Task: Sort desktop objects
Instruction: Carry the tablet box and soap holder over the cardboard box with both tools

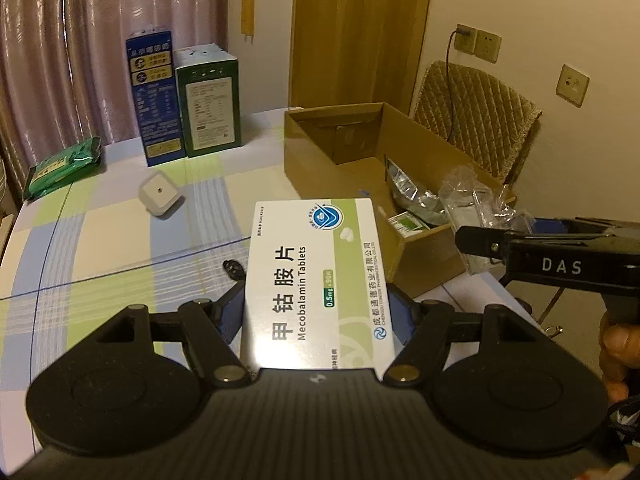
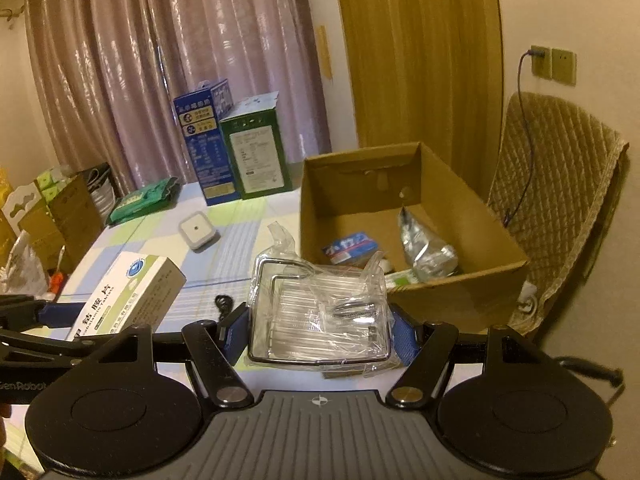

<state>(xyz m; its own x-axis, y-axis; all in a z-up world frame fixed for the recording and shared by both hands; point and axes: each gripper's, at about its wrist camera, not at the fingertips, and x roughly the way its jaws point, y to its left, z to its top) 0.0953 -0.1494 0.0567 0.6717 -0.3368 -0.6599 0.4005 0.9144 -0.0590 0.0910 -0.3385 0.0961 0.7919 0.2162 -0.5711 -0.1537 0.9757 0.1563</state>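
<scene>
Holding the white-and-green cardboard box of Mecobalamin tablets (image 1: 314, 280) in my left claw (image 1: 316, 312), I see through the left wrist camera that the blue pads are closed on its two long sides, the box lifted clear of the checked desk (image 1: 100, 248). The open brown cardboard carton (image 1: 320, 152) lies ahead and to the right. To do this well, I judge I should carry the box over the near wall before letting go, keeping it level so it drops flat.

Through the right wrist camera, my right claw (image 2: 320, 330) is closed on a clear plastic packet with a bent chrome wire holder inside (image 2: 320, 304), also off the desk, just short of the carton's near corner. The crinkly wrap looks slippery, so a steady grip matters.

Only this view shows the carton's floor: a blue-and-red packet (image 2: 350, 249) and a silver foil pouch (image 2: 428, 248). Only the left view shows the printed lid.
</scene>
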